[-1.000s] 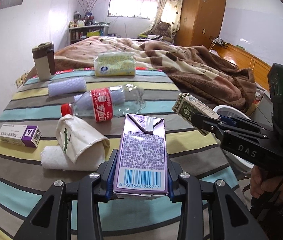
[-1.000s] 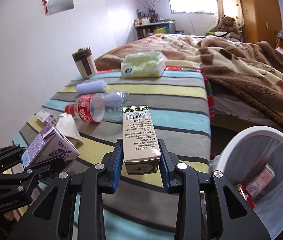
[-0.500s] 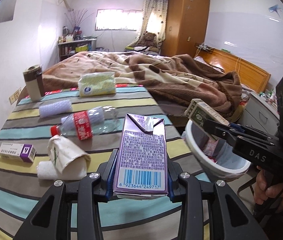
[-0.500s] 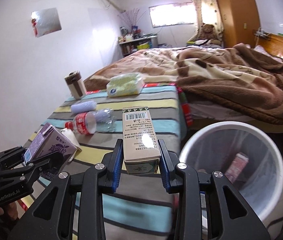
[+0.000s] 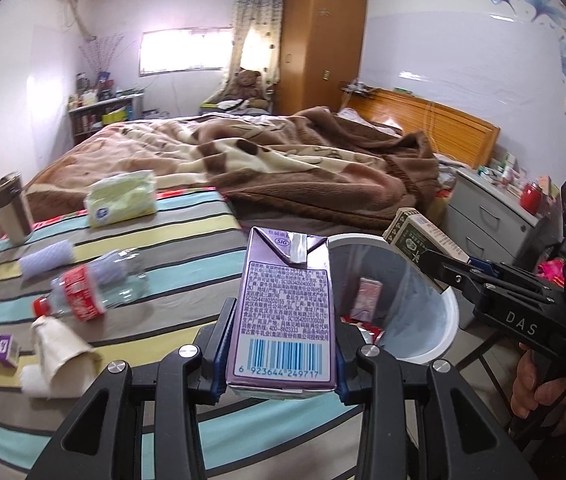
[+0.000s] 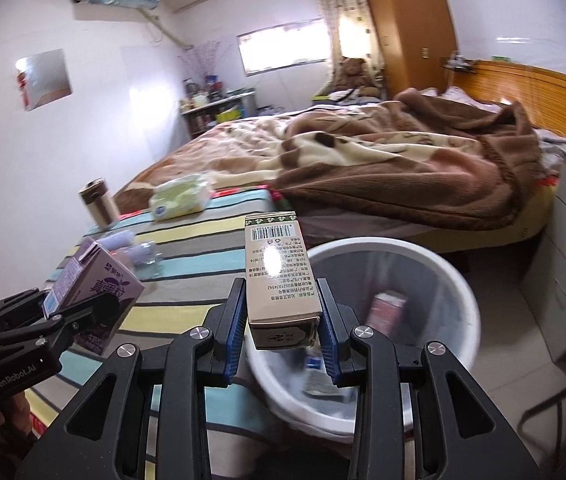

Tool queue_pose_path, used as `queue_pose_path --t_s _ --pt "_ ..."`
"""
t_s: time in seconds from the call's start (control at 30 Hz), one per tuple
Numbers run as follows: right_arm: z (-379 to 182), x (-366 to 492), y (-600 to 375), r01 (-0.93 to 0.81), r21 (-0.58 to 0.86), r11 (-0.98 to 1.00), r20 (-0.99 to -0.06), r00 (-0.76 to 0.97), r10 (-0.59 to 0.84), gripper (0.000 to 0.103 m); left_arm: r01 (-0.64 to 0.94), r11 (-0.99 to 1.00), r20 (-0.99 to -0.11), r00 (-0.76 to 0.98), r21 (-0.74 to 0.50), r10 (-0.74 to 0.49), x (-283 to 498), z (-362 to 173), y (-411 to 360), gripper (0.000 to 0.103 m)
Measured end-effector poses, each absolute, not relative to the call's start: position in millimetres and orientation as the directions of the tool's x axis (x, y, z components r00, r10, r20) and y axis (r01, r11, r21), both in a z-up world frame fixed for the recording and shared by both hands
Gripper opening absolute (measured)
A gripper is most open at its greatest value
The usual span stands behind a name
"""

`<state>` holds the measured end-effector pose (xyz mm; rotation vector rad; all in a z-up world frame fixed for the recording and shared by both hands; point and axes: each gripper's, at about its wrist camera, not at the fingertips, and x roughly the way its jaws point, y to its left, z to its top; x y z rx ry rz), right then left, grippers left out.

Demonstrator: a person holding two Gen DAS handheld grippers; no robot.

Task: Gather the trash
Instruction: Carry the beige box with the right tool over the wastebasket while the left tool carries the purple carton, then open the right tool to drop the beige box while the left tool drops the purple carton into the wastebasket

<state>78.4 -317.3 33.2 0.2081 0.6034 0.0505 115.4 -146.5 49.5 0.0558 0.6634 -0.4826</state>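
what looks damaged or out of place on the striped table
The plastic bottle lies on its side, its clear body crumpled. Beside it a paper cup is squashed flat and tipped over on a white roll. Nothing looks spilled.

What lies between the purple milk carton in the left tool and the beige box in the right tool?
Left wrist view: only the white trash bin, open-mouthed, between purple milk carton and beige box.
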Motion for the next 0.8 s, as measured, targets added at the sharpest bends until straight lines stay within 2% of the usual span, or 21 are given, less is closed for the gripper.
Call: queue_pose_path --t_s 0.33,0.8 --pt "22 74 -351 0.128 0.21 0.969 -0.591 0.807 0.021 0.034 0.526 0.844 -0.629 0.621 -0.108 -0.468 129 41 -199 0.04" --pt "-8 82 -374 0.212 0.193 0.958 -0.675 0.737 -0.027 0.034 0.565 0.818 -0.67 0.566 -0.109 -0.48 151 19 -245 0.04"
